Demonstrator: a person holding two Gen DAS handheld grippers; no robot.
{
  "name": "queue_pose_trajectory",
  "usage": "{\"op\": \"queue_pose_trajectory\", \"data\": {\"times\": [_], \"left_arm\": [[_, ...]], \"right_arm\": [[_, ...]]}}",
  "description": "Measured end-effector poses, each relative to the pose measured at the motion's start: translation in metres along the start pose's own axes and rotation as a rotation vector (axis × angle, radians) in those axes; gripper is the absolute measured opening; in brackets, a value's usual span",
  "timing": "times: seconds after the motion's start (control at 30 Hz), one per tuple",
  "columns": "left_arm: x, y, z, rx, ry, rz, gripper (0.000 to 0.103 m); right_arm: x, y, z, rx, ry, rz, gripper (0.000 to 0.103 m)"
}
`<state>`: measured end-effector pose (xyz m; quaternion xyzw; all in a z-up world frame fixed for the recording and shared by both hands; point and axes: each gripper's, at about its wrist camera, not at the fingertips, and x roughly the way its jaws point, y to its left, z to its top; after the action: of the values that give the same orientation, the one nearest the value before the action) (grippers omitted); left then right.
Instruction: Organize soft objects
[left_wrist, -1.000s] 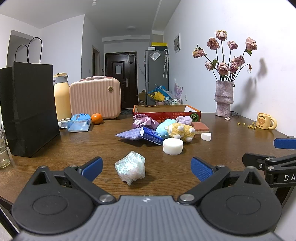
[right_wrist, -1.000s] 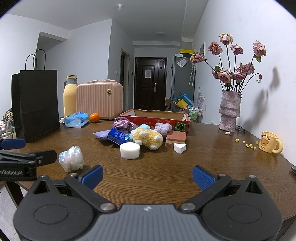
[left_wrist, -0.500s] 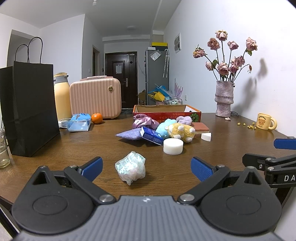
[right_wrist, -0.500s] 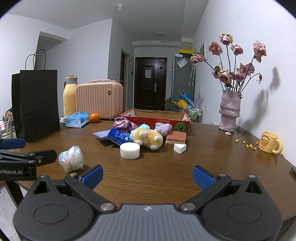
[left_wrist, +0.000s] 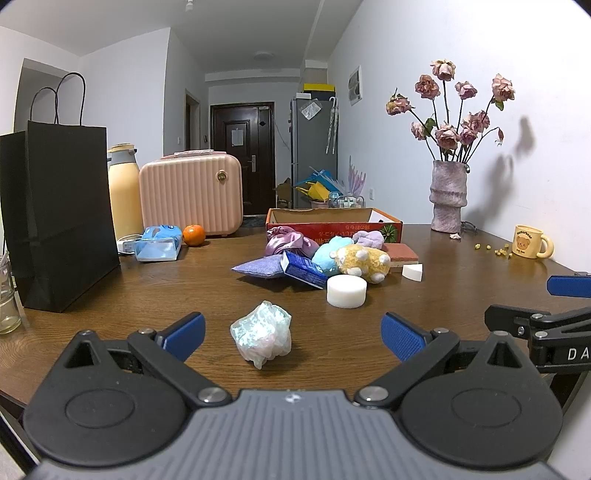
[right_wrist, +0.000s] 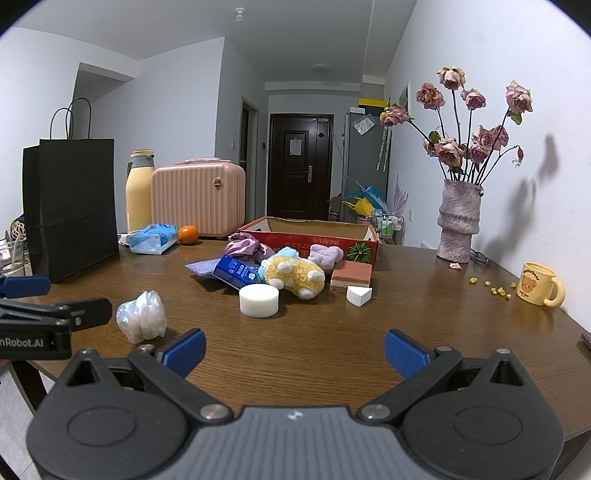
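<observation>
Both tools spread wide above the wooden surface (left_wrist: 155, 288).

The left tool (left_wrist: 291, 334) frames a crumpled pale bundle (left_wrist: 262, 332) without touching it; the right tool (right_wrist: 295, 350) holds nothing. Plush toy (right_wrist: 293, 275) and pouches lie heaped before the red box (right_wrist: 310, 240).

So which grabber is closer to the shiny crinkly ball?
Left. The left gripper is open right in front of the crinkly ball; the right gripper sits off to the ball's right side.

left gripper (left_wrist: 291, 334), right gripper (right_wrist: 294, 350): black linkages, silver pivot screws, blue ribbed fingers (left_wrist: 400, 335), grey ridged body.
</observation>
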<state>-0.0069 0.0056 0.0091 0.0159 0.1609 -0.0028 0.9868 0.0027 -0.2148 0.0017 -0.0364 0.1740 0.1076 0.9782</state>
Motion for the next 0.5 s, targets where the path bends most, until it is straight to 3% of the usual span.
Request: {"op": "queue_pose_trajectory", "data": {"times": [0.5], "left_arm": [[0.029,0.003,-0.005,-0.002,0.042,0.015,0.103]], "right_arm": [[0.026,-0.001,-0.005,0.005,0.036,0.011,0.103]]}}
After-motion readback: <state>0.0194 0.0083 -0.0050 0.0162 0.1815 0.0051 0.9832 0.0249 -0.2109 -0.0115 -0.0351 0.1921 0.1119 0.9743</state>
